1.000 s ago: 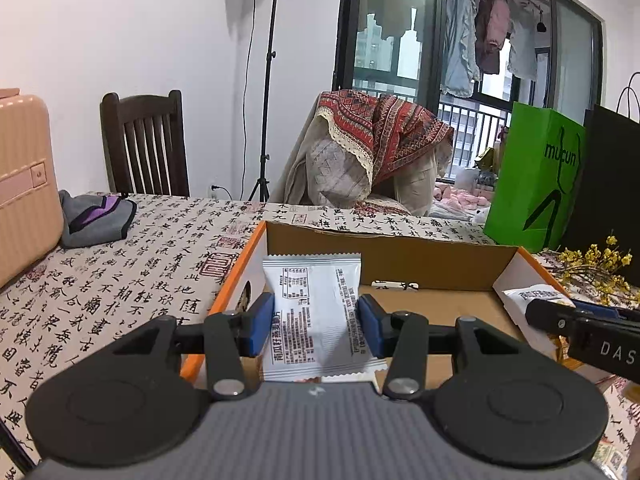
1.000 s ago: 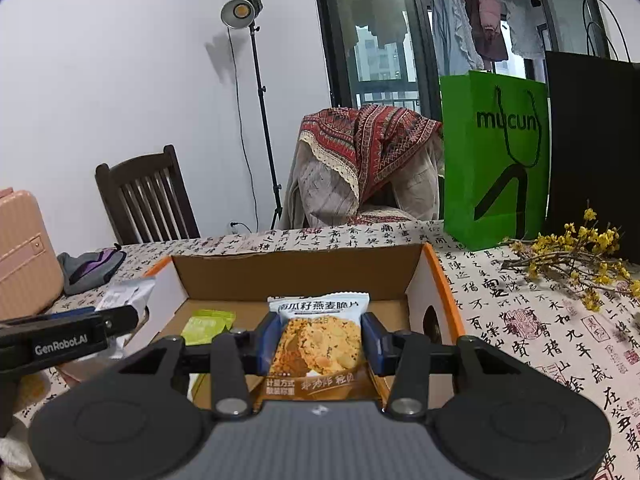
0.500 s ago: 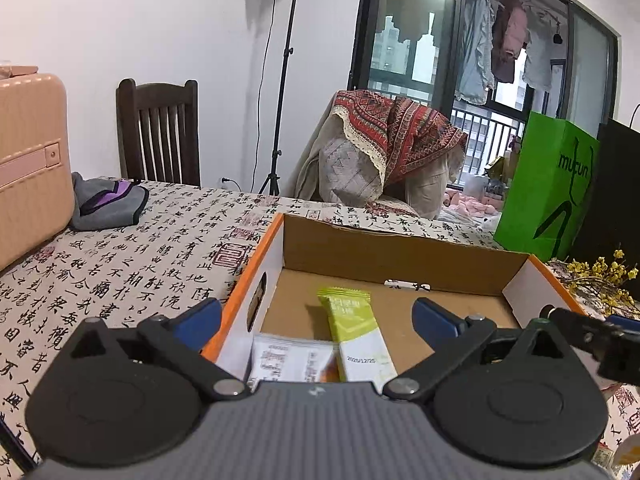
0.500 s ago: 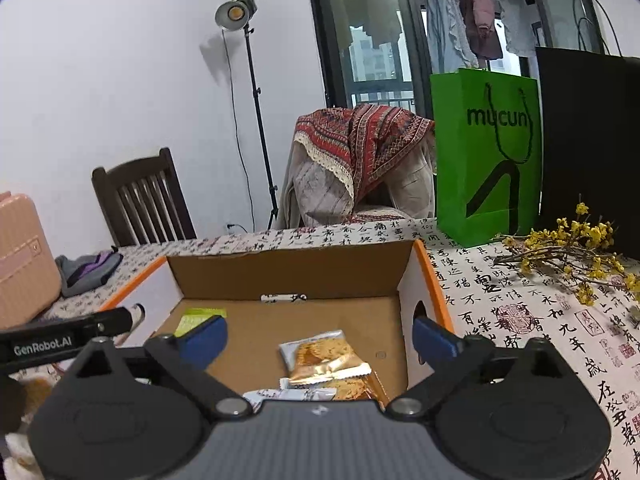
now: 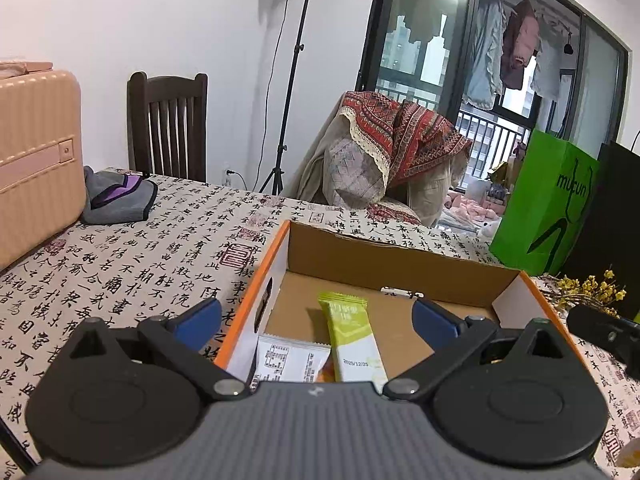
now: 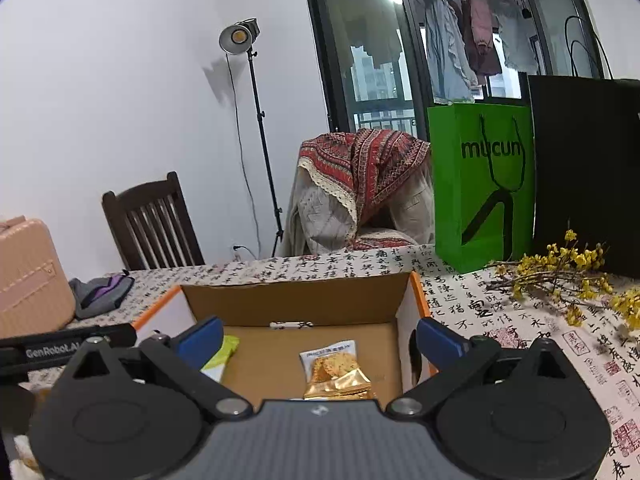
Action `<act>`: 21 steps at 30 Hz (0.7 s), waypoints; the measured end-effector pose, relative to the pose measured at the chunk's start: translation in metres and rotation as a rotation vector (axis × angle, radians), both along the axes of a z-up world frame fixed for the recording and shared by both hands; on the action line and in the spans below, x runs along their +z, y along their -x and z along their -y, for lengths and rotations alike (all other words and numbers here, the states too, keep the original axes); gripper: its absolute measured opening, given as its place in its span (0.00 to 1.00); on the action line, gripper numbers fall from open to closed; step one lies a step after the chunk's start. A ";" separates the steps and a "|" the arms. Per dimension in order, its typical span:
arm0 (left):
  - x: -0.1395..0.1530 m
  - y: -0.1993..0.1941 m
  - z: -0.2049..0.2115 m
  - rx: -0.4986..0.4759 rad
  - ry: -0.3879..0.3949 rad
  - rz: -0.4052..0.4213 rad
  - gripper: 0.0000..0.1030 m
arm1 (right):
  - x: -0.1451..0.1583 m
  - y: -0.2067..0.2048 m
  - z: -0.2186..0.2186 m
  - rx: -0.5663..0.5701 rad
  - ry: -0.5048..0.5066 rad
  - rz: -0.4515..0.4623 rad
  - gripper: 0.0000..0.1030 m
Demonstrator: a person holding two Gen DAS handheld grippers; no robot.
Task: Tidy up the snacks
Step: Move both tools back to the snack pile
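Observation:
An open cardboard box [image 5: 352,254] with orange edges sits on the calligraphy-print tablecloth. Inside lie a white snack packet [image 5: 290,362] and a light green stick packet [image 5: 352,338]. My left gripper [image 5: 316,318] hovers over the box's near left end, open, nothing between its blue pads. In the right wrist view the same box [image 6: 296,300] holds an orange cracker packet [image 6: 334,370] and the green packet [image 6: 222,356]. My right gripper [image 6: 320,336] is open above the box's near end, empty. The other gripper's black finger [image 6: 68,346] shows at the left.
A pink suitcase [image 5: 36,156] and a grey pouch [image 5: 116,198] lie at the table's left. A green paper bag [image 6: 482,184], a black bag [image 6: 584,172] and yellow flower sprigs [image 6: 560,276] stand at the right. Chairs and a lamp stand are behind the table.
Both grippers opened wide and rose a little. The white packet dropped from the left gripper into the box, and the cracker packet dropped from the right gripper into the box.

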State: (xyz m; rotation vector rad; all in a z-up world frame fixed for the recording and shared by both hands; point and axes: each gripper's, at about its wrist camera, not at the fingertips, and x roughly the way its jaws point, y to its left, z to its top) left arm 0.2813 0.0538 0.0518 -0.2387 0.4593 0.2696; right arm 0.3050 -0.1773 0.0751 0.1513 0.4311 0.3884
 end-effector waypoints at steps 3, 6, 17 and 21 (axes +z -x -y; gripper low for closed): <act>0.003 0.005 0.000 0.007 0.001 -0.016 1.00 | 0.007 0.006 0.004 -0.002 -0.013 -0.012 1.00; 0.008 0.016 0.000 0.007 0.001 -0.011 1.00 | 0.012 0.016 0.007 -0.013 0.006 -0.007 1.00; 0.018 0.061 0.006 -0.031 -0.040 0.000 1.00 | 0.014 0.064 0.019 -0.005 0.111 0.007 1.00; 0.017 0.077 0.005 -0.028 -0.048 0.008 1.00 | 0.011 0.078 0.026 0.024 0.104 -0.018 1.00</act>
